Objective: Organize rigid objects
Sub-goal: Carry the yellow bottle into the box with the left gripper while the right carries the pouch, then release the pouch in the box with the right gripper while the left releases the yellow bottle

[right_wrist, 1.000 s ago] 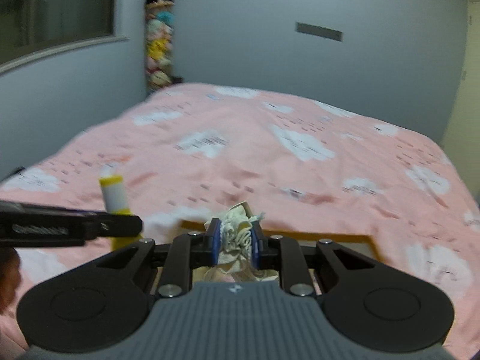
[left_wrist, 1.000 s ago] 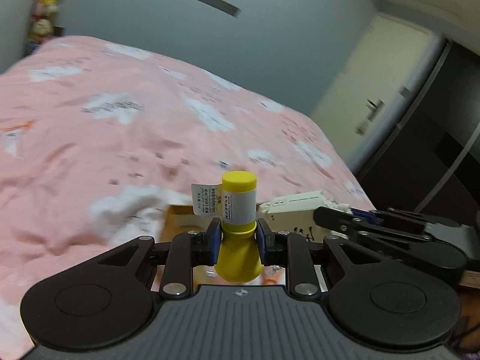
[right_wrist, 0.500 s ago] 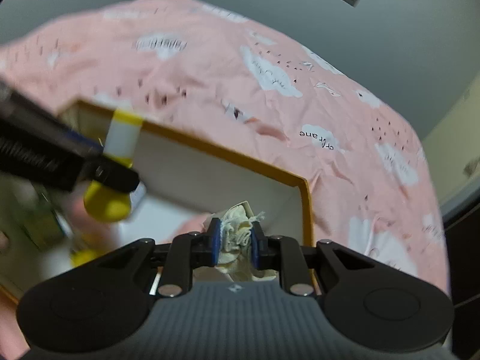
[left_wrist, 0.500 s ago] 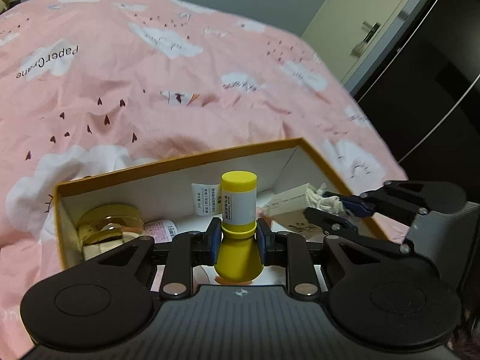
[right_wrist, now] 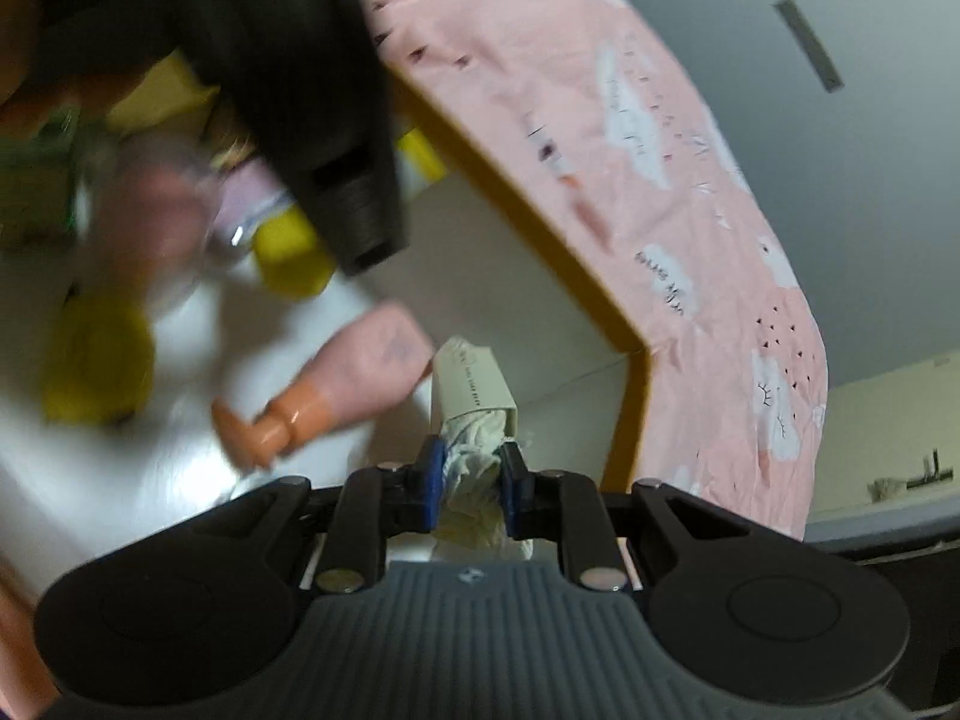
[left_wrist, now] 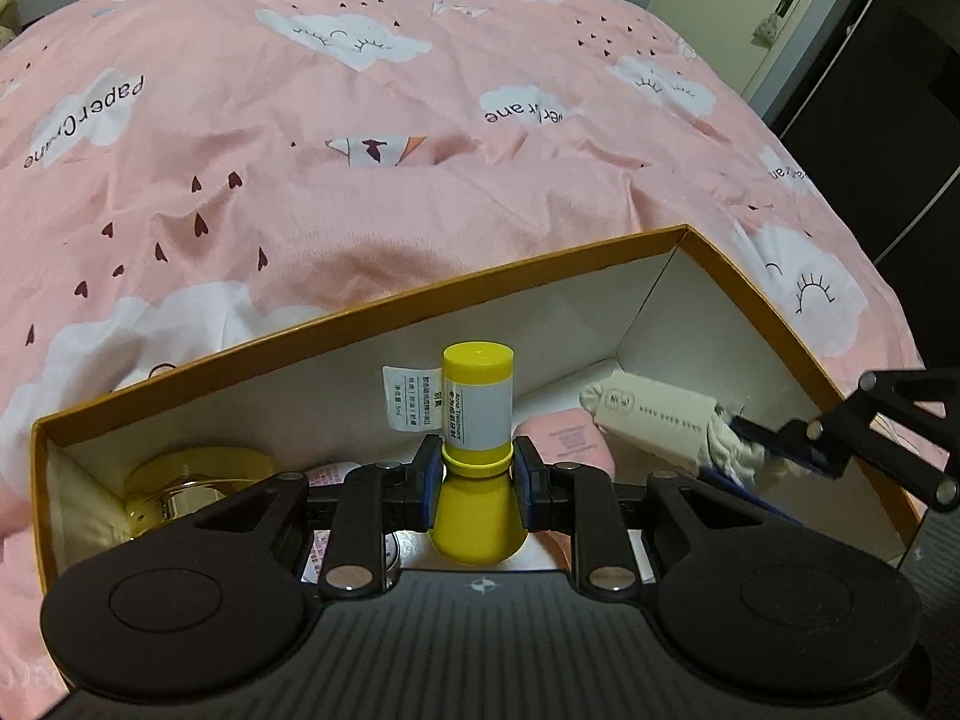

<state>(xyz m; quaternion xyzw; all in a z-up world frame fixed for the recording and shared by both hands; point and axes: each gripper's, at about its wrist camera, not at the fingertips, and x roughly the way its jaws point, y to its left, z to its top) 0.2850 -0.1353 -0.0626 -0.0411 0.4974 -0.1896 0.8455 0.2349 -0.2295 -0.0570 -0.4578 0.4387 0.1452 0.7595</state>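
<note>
In the left wrist view the left gripper (left_wrist: 474,489) sits at lower centre with its blue pads pinched on the neck of a yellow bottle (left_wrist: 477,450), which stands upright between them, cap up and white label facing the camera, above the white floor of an open orange-rimmed box (left_wrist: 750,288) that fills the middle of the frame; a gold tin (left_wrist: 192,480) lies in the box's lower-left corner, a pink tube (left_wrist: 567,441) just right of the bottle, and at right of centre the right gripper (left_wrist: 744,444) reaches in clamped on a rope bundle (left_wrist: 660,417) wrapped in a cream paper sleeve, all on a pink bedspread (left_wrist: 300,180) filling the upper frame. To set the bottle down well, I judge it should be lowered straight into the bare patch of floor at centre, clear of the tin and the tube, and let go only once its base rests flat, since a tall narrow bottle tips easily. In the right wrist view, much blurred at upper left, the right gripper (right_wrist: 471,489) at lower centre is closed narrowly on the white twisted end of the rope bundle (right_wrist: 474,402), whose sleeve points toward the box's far corner (right_wrist: 636,360); the pink tube (right_wrist: 354,378) lies just left of it, nearly touching. The bundle would best go along the right wall, away from the other arm crossing the upper left
</note>
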